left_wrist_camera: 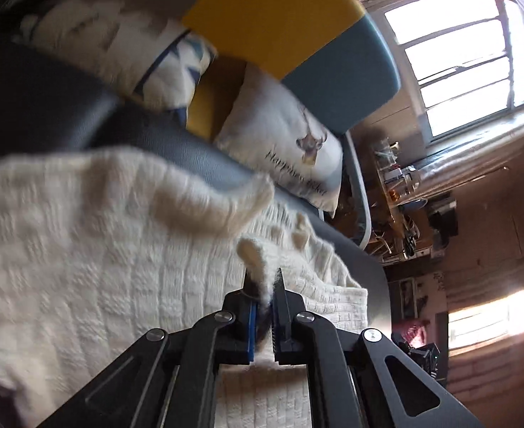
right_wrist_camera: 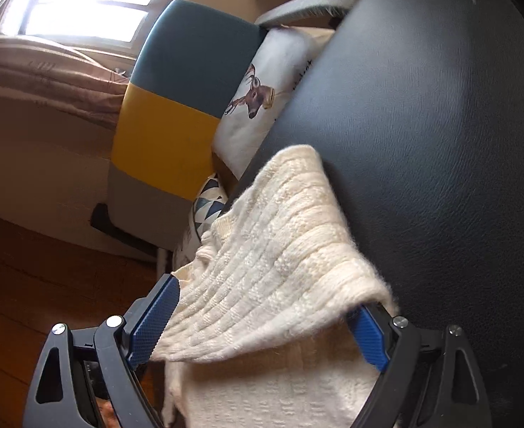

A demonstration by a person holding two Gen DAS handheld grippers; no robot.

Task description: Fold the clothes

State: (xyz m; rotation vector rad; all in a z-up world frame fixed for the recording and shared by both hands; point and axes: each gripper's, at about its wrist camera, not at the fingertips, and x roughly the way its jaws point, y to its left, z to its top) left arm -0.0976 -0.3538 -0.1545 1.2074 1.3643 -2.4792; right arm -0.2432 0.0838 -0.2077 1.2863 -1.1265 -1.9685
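Note:
A cream knitted sweater (left_wrist_camera: 101, 249) lies on a round black leather-like table (left_wrist_camera: 47, 107). My left gripper (left_wrist_camera: 264, 278) is shut on a fold of the sweater's edge, with fuzzy knit bunched between its blue-padded fingers. In the right wrist view the sweater (right_wrist_camera: 262, 267) drapes over the table's edge (right_wrist_camera: 422, 142). My right gripper (right_wrist_camera: 262, 306) is open wide, its blue pads (right_wrist_camera: 154, 317) on either side of a ribbed part of the sweater that lies between them.
Behind the table stands a chair with a yellow and teal back (right_wrist_camera: 176, 100) holding a deer-print pillow (right_wrist_camera: 258, 100) and a triangle-pattern pillow (left_wrist_camera: 169, 67). A bright window (left_wrist_camera: 468, 64) and cluttered shelves (left_wrist_camera: 404, 192) are beyond. Wooden floor (right_wrist_camera: 47, 285) lies below.

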